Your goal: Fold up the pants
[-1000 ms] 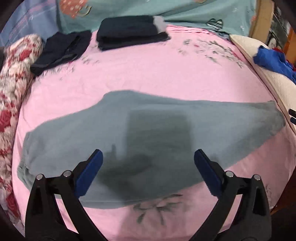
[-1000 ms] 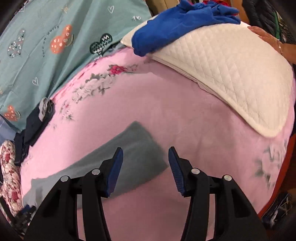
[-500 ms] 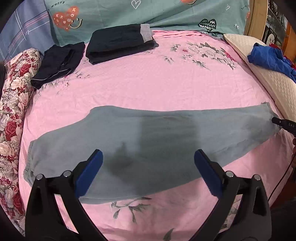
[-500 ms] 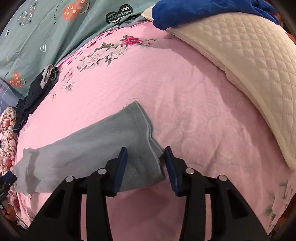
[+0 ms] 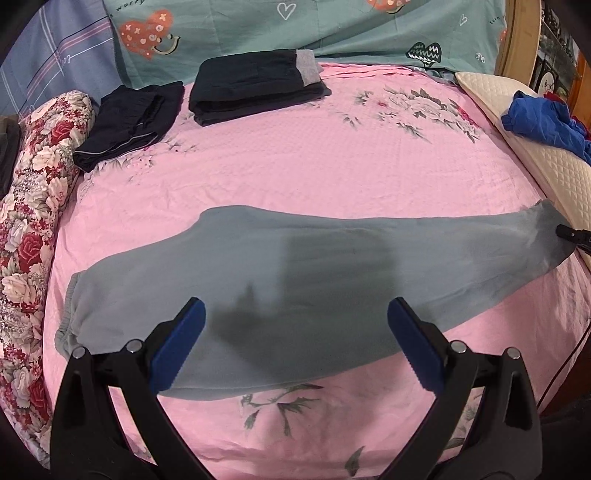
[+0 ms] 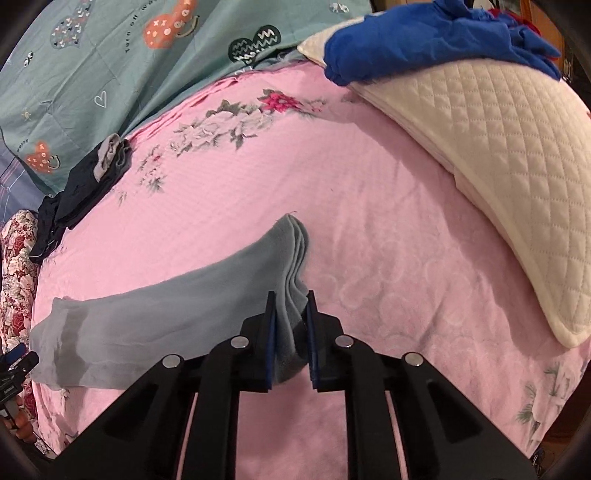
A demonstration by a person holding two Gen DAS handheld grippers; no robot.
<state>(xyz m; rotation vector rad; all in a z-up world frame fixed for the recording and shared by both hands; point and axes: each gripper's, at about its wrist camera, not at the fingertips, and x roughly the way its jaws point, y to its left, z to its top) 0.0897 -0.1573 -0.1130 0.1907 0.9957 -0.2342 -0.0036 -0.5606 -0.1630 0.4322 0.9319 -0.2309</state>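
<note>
Soft grey pants (image 5: 295,273) lie stretched flat across the pink flowered bed (image 5: 332,155), doubled lengthwise into a long band. The right gripper (image 6: 290,332) has just been closing and now pinches the layered leg hems, which bunch between its blue pads. The left gripper (image 5: 295,343) hangs wide apart over the pants' middle, holding nothing.

Two folded dark garments (image 5: 255,86) (image 5: 129,125) lie at the pink floral bedsheet's (image 5: 314,166) far edge; blue clothing (image 6: 436,35) tops the quilted pillow (image 6: 498,155) beside it.
</note>
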